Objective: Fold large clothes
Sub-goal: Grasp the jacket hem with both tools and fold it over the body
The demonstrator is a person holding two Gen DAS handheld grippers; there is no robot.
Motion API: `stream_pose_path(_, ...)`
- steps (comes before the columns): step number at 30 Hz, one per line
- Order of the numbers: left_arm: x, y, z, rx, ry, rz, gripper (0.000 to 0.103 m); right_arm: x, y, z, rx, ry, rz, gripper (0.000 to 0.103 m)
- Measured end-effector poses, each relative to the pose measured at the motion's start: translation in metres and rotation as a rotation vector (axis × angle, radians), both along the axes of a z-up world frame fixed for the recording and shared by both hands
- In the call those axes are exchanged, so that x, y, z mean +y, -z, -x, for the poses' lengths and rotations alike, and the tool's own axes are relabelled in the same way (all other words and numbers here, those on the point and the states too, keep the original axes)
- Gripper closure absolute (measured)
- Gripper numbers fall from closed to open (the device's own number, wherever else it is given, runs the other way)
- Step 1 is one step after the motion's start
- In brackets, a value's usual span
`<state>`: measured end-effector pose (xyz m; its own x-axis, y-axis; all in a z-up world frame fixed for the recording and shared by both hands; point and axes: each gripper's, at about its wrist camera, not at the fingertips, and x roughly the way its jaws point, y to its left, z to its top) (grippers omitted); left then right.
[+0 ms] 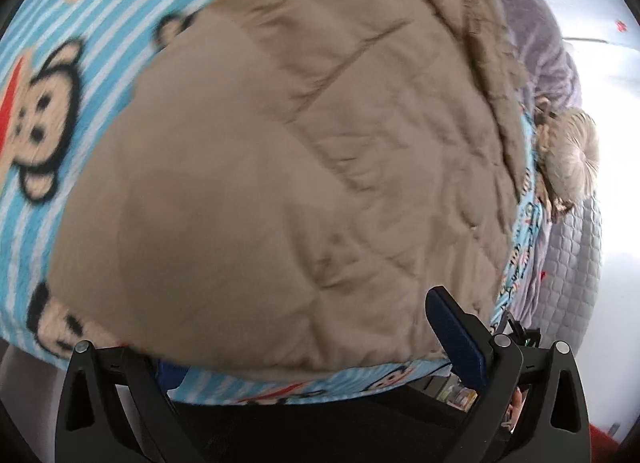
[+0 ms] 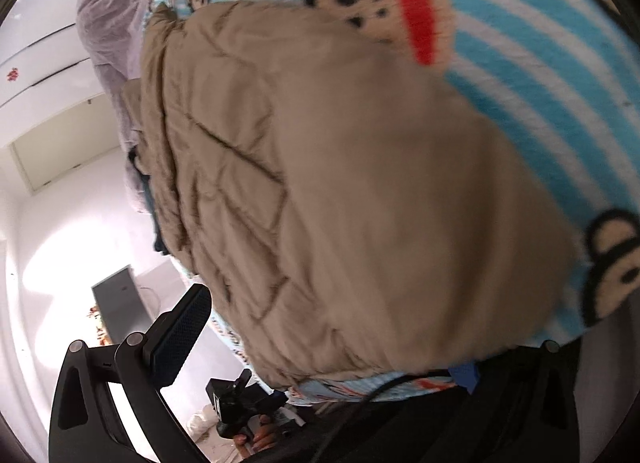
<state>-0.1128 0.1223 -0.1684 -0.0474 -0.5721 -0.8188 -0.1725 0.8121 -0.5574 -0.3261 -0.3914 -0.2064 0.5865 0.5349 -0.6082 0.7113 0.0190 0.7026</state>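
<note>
A tan quilted jacket [image 1: 280, 167] lies spread on a blue-and-white striped monkey-print blanket [image 1: 60, 63]. It also fills the right wrist view [image 2: 340, 183], over the same blanket [image 2: 540, 83]. My left gripper [image 1: 308, 347] is open, its jaws wide apart at the jacket's near hem; the right finger [image 1: 456, 335] shows, the left is hidden under the blanket edge. My right gripper [image 2: 324, 359] is open at the hem too, with its left finger [image 2: 180, 339] off the bed's edge and the right one mostly hidden. The left gripper shows below in the right wrist view [image 2: 236, 407].
A fur-trimmed hood [image 1: 572, 155] lies at the jacket's far right. A lilac quilted cover [image 1: 576, 263] hangs at the bed's side, also in the right wrist view [image 2: 108, 23]. A white floor [image 2: 60, 231] and a grey panel [image 2: 116, 303] lie beyond the bed edge.
</note>
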Motion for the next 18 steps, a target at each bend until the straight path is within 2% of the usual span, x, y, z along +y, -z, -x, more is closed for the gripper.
stream_pose_path(2, -0.010, -0.003, -0.003, -0.020, 0.025, -0.007, 0.005, 0.002, 0.000, -0.004, -0.004, -0.008, -0.003, 0.003)
stream_pose_path(3, -0.013, -0.004, -0.005, -0.025, 0.035, -0.015, 0.021, 0.004, -0.001, -0.006, -0.004, -0.013, -0.004, 0.011)
stream_pose_path(4, -0.015, -0.003, -0.007, -0.020, 0.047, -0.029, 0.040, 0.005, -0.003, -0.007, 0.002, -0.018, 0.000, 0.030)
stream_pose_path(5, -0.016, -0.001, -0.007, -0.013, 0.054, -0.045, 0.049, 0.004, -0.003, -0.006, 0.016, -0.024, 0.005, 0.040)
stream_pose_path(6, -0.016, 0.000, -0.007, -0.011, 0.057, -0.048, 0.068, 0.003, -0.004, -0.004, 0.037, -0.027, 0.012, 0.058)
stream_pose_path(7, -0.015, 0.001, -0.008, -0.013, 0.057, -0.043, 0.079, 0.003, -0.004, -0.003, 0.052, -0.025, 0.012, 0.065)
stream_pose_path(8, -0.010, 0.001, -0.009, -0.016, 0.050, -0.037, 0.080, 0.003, -0.003, -0.002, 0.059, -0.025, 0.011, 0.078)
stream_pose_path(9, -0.008, -0.001, -0.009, -0.022, 0.041, -0.027, 0.085, 0.002, -0.004, -0.002, 0.065, -0.026, 0.014, 0.087)
stream_pose_path(13, 0.000, -0.016, -0.013, -0.065, 0.020, -0.001, 0.087, 0.001, -0.016, -0.005, 0.051, -0.055, 0.069, 0.092)
stream_pose_path(18, -0.005, -0.045, -0.026, -0.145, 0.030, 0.017, 0.087, 0.000, -0.038, -0.021, 0.001, -0.106, 0.117, 0.094)
